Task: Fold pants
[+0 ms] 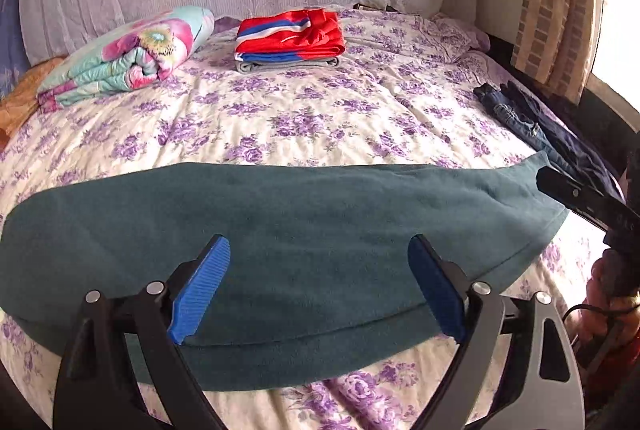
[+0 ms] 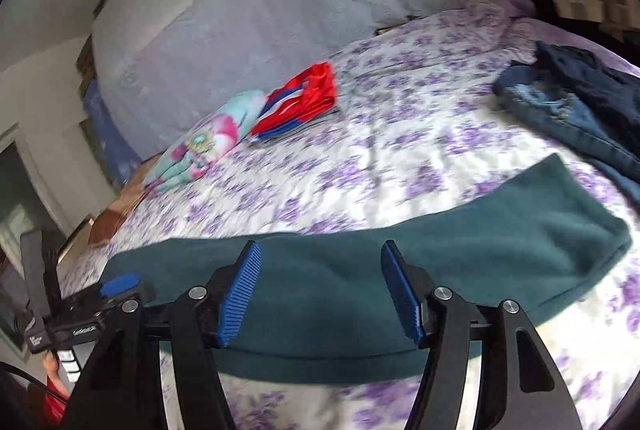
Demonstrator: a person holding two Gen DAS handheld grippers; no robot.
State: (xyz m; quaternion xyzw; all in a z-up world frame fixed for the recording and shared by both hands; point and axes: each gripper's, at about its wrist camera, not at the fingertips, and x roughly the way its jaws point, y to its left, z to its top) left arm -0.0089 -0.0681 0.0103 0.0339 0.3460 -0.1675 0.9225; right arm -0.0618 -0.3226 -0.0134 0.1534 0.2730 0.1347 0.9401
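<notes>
Dark teal fleece pants (image 1: pixel 288 230) lie folded lengthwise in a long band across the near part of the bed; they also show in the right wrist view (image 2: pixel 400 270). My left gripper (image 1: pixel 320 286) is open, its blue pads above the pants' near edge, holding nothing. My right gripper (image 2: pixel 320 290) is open above the same near edge, further right along the band. The right gripper's black body (image 1: pixel 580 198) shows at the right edge of the left wrist view. The left gripper (image 2: pixel 116 282) shows at the left of the right wrist view.
The bed has a purple-flowered sheet (image 1: pixel 280 118). A folded red, white and blue garment stack (image 1: pixel 290 38) lies at the back. A rolled floral blanket (image 1: pixel 128 54) lies back left. Blue jeans and dark clothes (image 1: pixel 532 126) lie at the right edge.
</notes>
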